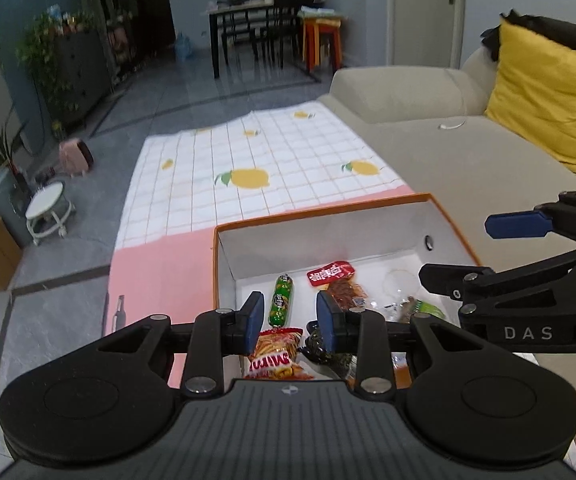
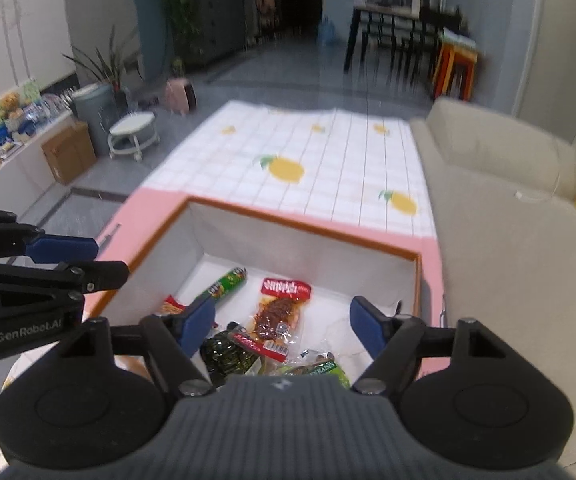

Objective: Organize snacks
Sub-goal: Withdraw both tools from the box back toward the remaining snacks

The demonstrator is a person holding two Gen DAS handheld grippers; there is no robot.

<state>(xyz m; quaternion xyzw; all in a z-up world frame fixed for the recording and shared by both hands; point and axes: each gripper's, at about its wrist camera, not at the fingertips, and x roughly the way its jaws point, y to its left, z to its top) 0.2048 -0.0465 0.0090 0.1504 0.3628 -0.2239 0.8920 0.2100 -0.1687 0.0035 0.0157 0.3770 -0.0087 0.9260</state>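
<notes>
Where gripper (image 2: 282, 326) intrudes — snacks (image 2: 228, 354) hidden.

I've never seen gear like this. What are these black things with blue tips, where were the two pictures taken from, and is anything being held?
They are two hand-held grippers; a person carries one in each hand. Each picture comes from a camera on one gripper, looking along its jaws. The left gripper has a narrow gap, the right gripper a wide one; neither holds anything. Below them an orange-rimmed box on a pink cloth holds snacks: a green sausage, a red meat pack, a chips bag.
</notes>
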